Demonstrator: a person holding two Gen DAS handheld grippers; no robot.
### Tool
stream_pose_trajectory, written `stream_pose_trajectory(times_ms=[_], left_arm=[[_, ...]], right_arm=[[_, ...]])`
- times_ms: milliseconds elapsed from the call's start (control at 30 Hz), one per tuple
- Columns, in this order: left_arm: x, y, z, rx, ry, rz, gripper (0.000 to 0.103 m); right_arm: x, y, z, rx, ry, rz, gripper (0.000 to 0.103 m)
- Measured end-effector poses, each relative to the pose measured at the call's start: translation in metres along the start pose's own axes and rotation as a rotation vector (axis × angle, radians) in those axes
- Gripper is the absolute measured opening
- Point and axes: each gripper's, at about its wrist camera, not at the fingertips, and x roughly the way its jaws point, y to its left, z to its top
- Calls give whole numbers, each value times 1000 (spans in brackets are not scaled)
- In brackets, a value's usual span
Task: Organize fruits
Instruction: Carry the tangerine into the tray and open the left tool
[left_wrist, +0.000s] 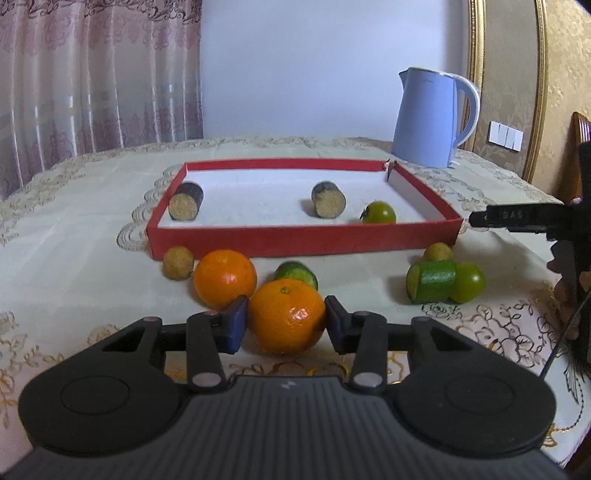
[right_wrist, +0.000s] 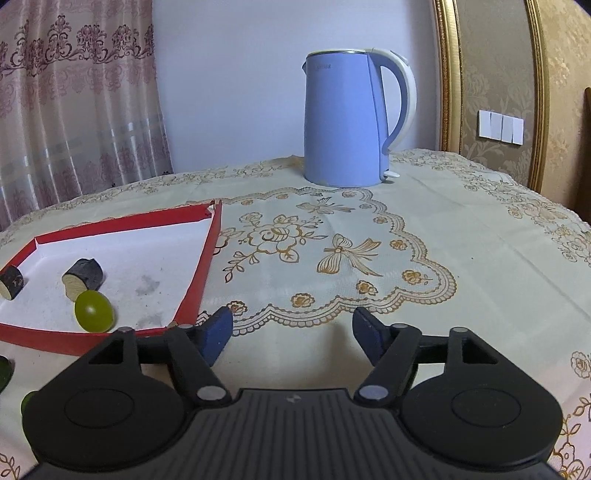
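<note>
Two blue pads of the left hand-held gripper (left_wrist: 286, 321) pinch the nearest orange (left_wrist: 287, 316) on the counter (left_wrist: 92, 229); the right hand-held gripper (right_wrist: 291, 328) is spread, holding nothing. Beyond, the red tray (left_wrist: 295, 240) holds a green fruit (left_wrist: 378, 213) and two dark cut pieces (left_wrist: 328, 199).

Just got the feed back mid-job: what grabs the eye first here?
The orange sits clamped between the pads of the left tool in the near foreground. Behind it lies the red tray, holding two dark cut pieces and a green fruit. The blue kettle stands tall at the back; the right tool is open over bare tablecloth.
</note>
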Motion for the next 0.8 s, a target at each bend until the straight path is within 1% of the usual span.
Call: stream_pose_trajectory(times_ms=[133,267,367,433,533,633,800], left_arm=[[-5,3,18,10,-27,-9,40],[-2,6,42,30,-71,18,40],[9,10,59,23,-81,20,40],[21,11,69,29,-84,35,40],[41,14,80,24,-68,49,40],[65,20,88,2,-27,48,40],[94,26,94,-17,14,66,40]], right_arm=[[0,-1,0,2,6,4,72],[1,-1,0,5,10,3,72],[2,-1,0,9,15,-2,76],[1,-1,0,9,11,-5,80],[0,-1,0,9,10,-6,80],[0,-1,-1,12,10,-6,80],[1,-1,-1,11,15,-4,80]])
